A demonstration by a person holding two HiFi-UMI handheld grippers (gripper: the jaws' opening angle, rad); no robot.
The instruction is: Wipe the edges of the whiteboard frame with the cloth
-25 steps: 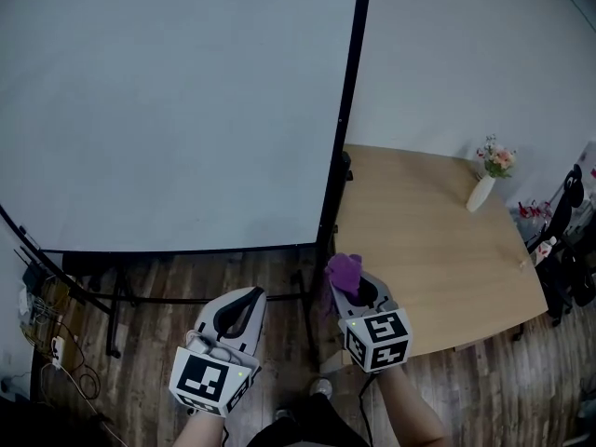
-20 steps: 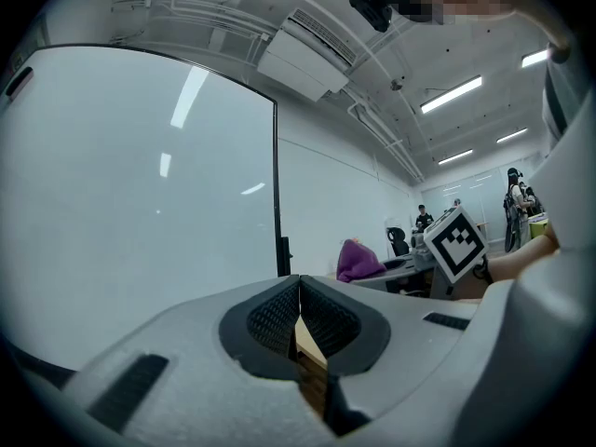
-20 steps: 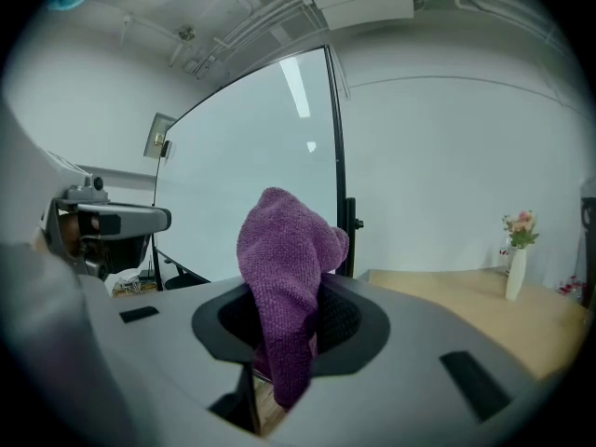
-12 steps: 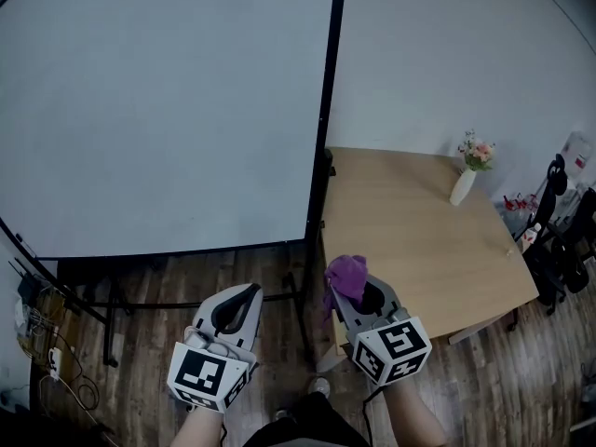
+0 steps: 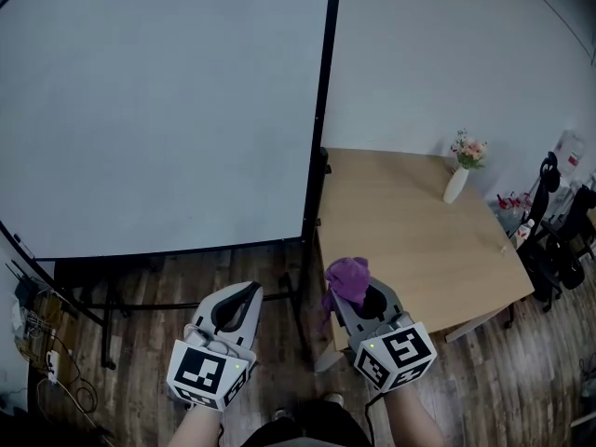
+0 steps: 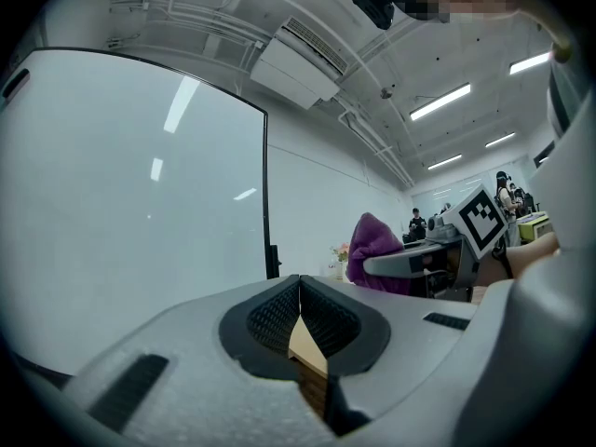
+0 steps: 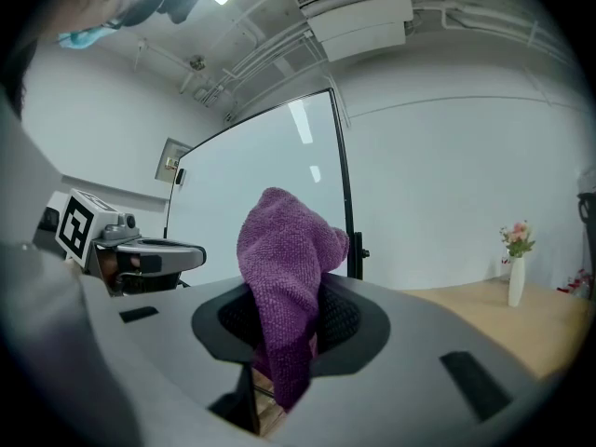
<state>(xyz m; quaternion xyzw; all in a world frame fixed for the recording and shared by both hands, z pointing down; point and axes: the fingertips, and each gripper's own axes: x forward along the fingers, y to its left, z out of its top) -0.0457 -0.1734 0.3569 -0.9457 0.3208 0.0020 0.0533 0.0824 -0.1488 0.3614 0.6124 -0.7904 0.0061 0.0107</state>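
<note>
In the head view, the left gripper (image 5: 250, 292) sits at the bottom left and the right gripper (image 5: 358, 293) at the bottom middle with a purple cloth (image 5: 347, 276) at its tip, both low beside the black frame (image 5: 315, 156) of the big whiteboard (image 5: 158, 110), with a wooden table (image 5: 419, 240) on the right. In the left gripper view, the jaws are closed with nothing between them. In the right gripper view, the jaws pinch the cloth, which sticks up in the middle of the frame.
</note>
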